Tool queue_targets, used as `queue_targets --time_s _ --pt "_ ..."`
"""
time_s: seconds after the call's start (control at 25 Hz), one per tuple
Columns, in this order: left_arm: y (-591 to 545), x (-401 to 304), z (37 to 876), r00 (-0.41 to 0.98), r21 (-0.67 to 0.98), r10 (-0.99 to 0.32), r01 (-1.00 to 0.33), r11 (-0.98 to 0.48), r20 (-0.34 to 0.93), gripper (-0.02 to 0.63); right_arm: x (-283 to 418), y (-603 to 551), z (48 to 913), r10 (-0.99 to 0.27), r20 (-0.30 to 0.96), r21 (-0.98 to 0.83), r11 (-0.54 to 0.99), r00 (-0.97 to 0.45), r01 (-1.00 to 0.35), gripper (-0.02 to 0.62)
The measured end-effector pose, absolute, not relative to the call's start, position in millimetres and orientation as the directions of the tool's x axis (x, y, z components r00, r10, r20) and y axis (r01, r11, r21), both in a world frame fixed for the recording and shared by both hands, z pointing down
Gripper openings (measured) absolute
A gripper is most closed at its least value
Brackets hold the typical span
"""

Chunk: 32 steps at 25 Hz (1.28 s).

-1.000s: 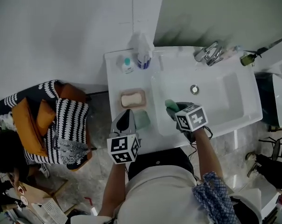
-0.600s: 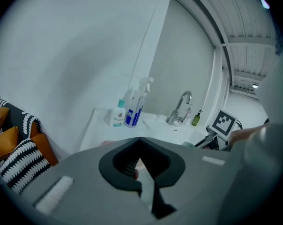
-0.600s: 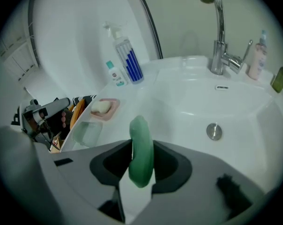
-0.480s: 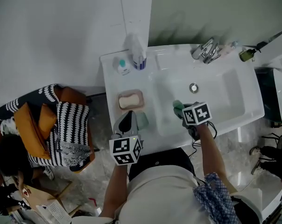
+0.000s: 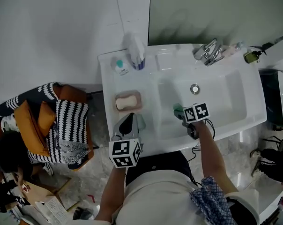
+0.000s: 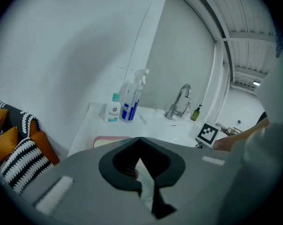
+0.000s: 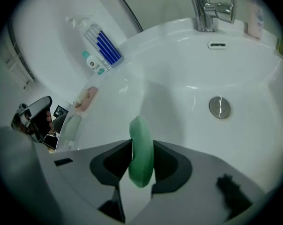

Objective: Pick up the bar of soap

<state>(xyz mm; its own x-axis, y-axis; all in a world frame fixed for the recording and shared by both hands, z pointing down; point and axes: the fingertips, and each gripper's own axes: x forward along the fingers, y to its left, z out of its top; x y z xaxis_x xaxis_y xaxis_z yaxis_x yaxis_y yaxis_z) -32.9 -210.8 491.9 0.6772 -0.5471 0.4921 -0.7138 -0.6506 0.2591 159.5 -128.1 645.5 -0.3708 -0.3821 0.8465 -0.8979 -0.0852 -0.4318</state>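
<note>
You stand at a white sink, seen from above, and every place here is given from the round metal drain (image 7: 219, 107) in the floor of the basin (image 5: 226, 102). Your right gripper (image 7: 141, 149) hangs inside the basin on your side of the drain and a little to its left. Its dark fingers (image 7: 114, 162) are clenched on the green bar of soap (image 7: 140, 125), which stands on edge and pokes well out beyond them. The soap looks clear of the basin floor, so the pick-up seems largely made. Soap is probably slippery and only its lower part is pinched, so hold the squeeze steady. Squeezing harder may shoot the bar out. Carry it upright and bring it straight up, clear of the basin's near wall. Your left gripper (image 6: 139, 139) hovers well left of the drain, over the worktop (image 5: 108, 78) beyond the basin's left wall. Its fingers are pressed together with nothing seen between them. Just beside it lies a pale green oblong thing (image 5: 141, 121). Further left of the drain, a pink soap dish (image 5: 138, 95) holds a beige bar (image 5: 126, 102).
</note>
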Motion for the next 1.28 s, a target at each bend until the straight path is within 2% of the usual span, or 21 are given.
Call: queue_targets --time_s 0.4,0.96,1.28 --pt "-186 -10 489 0.689 0.259 -0.522 -0.697 -0.669 0.503 0.008 157 -121 691 -0.345 0.798 -0.579 -0.210 -0.495 -0.788 0.132" --pt "-177 -10 486 0.647 0.250 -0.564 -0.741 -0.623 0.513 0.008 150 -126 709 -0.319 0.774 -0.617 -0.185 -0.547 -0.765 0.132" --pt "-174 -4 483 0.644 0.242 -0.576 -0.745 -0.622 0.504 0.009 148 -125 709 -0.312 0.804 -0.566 -0.138 -0.507 -0.813 0.133"
